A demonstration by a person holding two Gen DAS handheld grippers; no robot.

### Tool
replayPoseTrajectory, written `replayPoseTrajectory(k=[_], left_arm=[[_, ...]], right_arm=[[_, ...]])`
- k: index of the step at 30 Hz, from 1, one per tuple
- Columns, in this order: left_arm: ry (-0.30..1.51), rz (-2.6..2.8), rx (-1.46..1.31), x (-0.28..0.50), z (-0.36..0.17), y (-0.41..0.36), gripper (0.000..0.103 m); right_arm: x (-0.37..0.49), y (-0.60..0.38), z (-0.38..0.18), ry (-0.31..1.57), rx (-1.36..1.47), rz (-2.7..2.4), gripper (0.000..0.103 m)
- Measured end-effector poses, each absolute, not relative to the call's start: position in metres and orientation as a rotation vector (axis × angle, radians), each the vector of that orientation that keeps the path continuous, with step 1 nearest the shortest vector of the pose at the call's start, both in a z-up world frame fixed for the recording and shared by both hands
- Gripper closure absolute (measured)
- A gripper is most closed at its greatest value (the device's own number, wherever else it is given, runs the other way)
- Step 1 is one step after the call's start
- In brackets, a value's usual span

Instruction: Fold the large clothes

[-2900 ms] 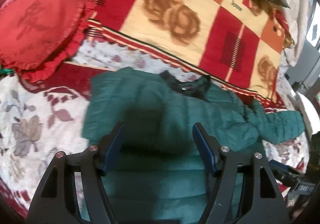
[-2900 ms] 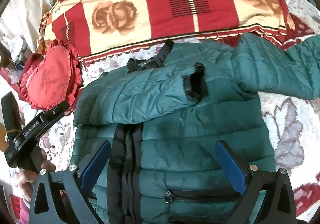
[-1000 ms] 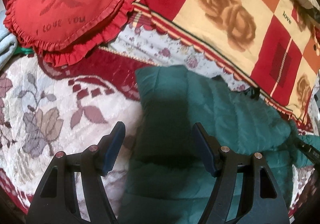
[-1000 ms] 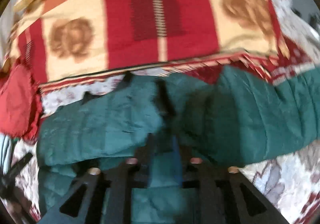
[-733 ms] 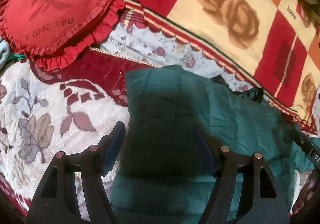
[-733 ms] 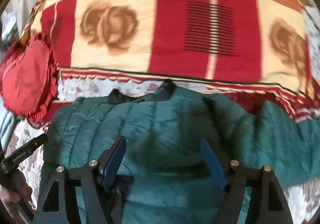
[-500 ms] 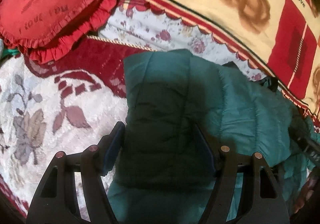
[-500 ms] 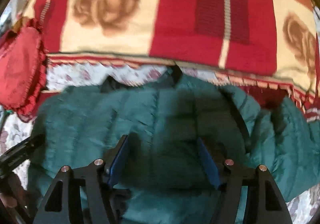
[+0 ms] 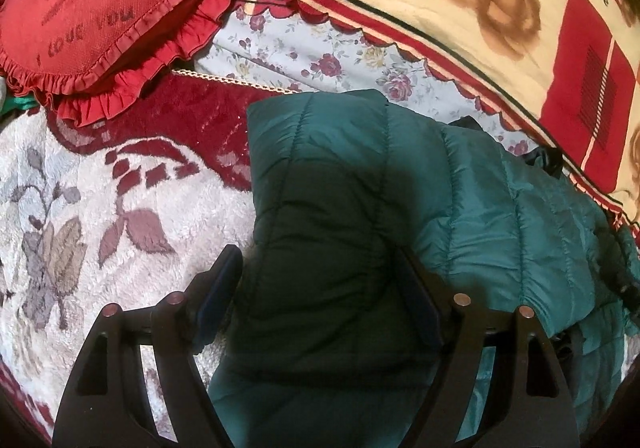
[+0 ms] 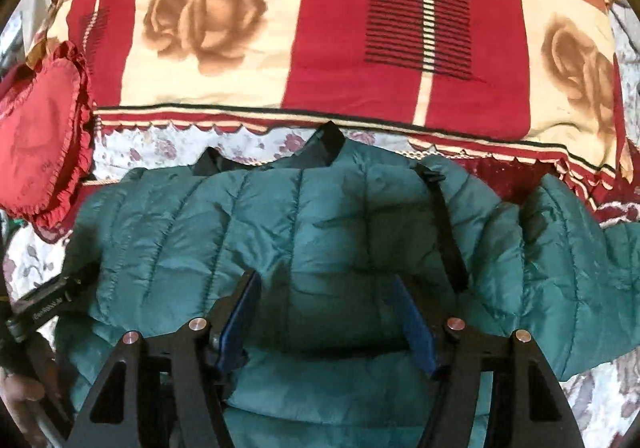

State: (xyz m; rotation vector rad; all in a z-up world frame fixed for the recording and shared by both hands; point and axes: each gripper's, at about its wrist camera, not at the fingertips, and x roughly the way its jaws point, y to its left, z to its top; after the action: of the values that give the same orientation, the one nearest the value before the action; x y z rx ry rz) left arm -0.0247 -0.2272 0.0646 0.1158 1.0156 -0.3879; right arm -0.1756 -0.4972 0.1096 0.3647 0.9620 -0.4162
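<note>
Bare floral bedspread is lying open to the left of the green puffer jacket, giving a gripper room to come in along that edge. The red heart cushion is closing off the far left corner, its frill just short of the jacket. Beyond the collar, only a narrow strip of flowered sheet is showing before the checked rose blanket is rising as a barrier. The jacket's sleeve is taking up the right side (little bare bedspread there).
</note>
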Motion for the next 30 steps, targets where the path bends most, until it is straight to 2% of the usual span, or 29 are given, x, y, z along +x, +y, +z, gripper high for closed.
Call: replayPoseTrajectory(k=[4,13,14,16,17,30], left_arm=[[1.002,-0.387,0.126,-0.027,0.065,-0.227,0.024],[1.003,-0.408,0.107,-0.051,0.085,-0.215,0.024],[1.001,-0.423,0.096,-0.056,0.089,-0.213,0.024],[0.988,-0.446,0.087,-0.067,0.096,-0.211,0.024],[0.974,-0.459,0.090,-0.073,0.101,-0.210,0.024],[0.948,-0.546,0.139,-0.132,0.117,-0.222,0.024]], right_arm=[[-0.172,-0.502,0.086,1.010,0.385,-0.405,0.037],[-0.199,-0.490,0.120,0.967,0.436,-0.366,0.037],[-0.207,-0.488,0.125,0.949,0.451,-0.358,0.035],[-0.225,-0.486,0.131,0.917,0.475,-0.358,0.024],[-0.231,-0.486,0.133,0.912,0.476,-0.364,0.022],[-0.276,-0.482,0.134,0.926,0.497,-0.373,0.022]])
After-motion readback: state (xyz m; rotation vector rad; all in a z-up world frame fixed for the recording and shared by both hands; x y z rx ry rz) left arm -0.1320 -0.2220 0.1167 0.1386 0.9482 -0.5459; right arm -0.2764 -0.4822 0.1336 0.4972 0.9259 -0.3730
